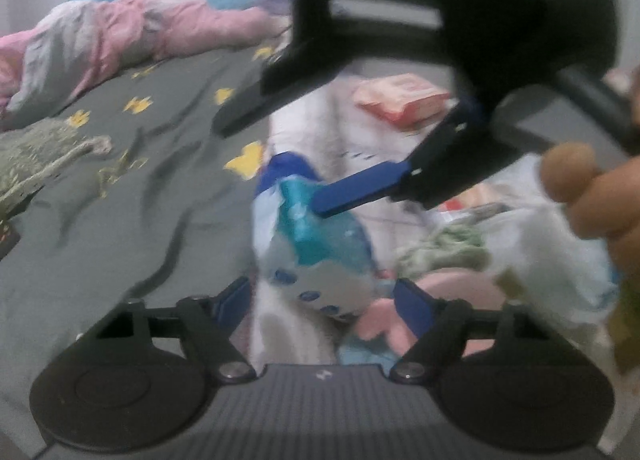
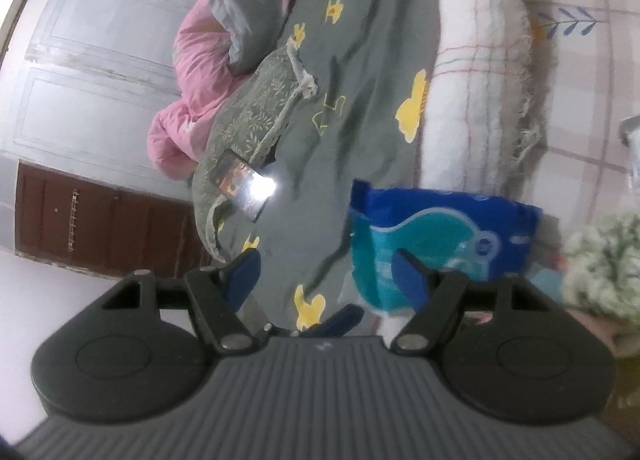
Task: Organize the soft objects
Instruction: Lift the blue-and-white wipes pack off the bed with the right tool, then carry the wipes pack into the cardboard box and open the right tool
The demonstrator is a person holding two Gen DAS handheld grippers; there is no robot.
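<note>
Both grippers are standing released: left gripper (image 1: 324, 300) and right gripper (image 2: 328, 276) are gripping nothing. Blue-teal soft pack (image 1: 316, 244) is lying loose on the bed (image 1: 120, 200); pink packet (image 1: 400, 98) far right and green knit bundle (image 1: 444, 248) are waiting unsorted, so most is seemingly left.

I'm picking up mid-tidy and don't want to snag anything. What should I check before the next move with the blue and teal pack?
1. Left gripper open: ok; the blue and teal pack sits between its fingers, not visibly pinched.
2. Right gripper open, empty: ok.
3. Right gripper clear of the pack: cannot tell; one finger overlaps its top.
4. Lit phone apart from the pack: ok, on the grey sheet.
5. Views sharp: not ok, blurred.
</note>
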